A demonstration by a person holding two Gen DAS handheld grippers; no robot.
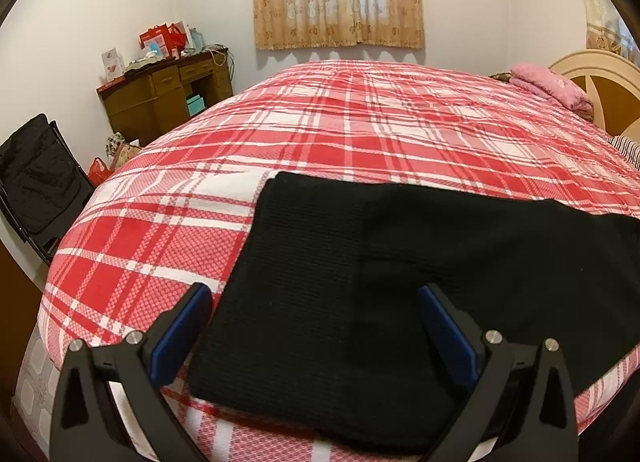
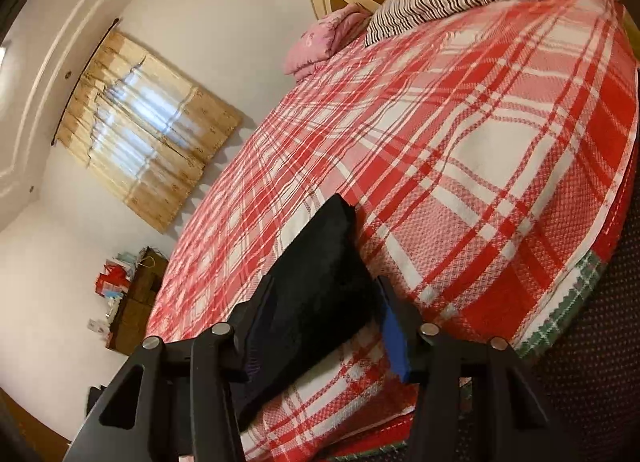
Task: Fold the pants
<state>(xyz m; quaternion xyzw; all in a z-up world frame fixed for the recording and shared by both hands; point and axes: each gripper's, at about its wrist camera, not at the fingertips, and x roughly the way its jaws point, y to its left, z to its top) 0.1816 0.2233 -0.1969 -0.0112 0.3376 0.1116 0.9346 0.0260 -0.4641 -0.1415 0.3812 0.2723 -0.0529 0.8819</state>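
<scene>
While the black pants (image 1: 360, 282) lie folded on the plaid bedspread (image 1: 360, 121) near its edge, we find the left gripper (image 1: 316, 306) spread wide above them, the right gripper (image 2: 324, 302) straddling their end, contact unclear.

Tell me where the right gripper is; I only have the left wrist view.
Observer: The right gripper has a narrow end of the black pants between its fingers.
Operator: Confirm the grip.
Observer: Cannot confirm. The cloth nearly fills the gap, but whether the fingers press it is unclear.
Operator: Report what lies to its right.
Observer: Bare plaid bedspread, with a green-checked layer showing under its edge.
</scene>
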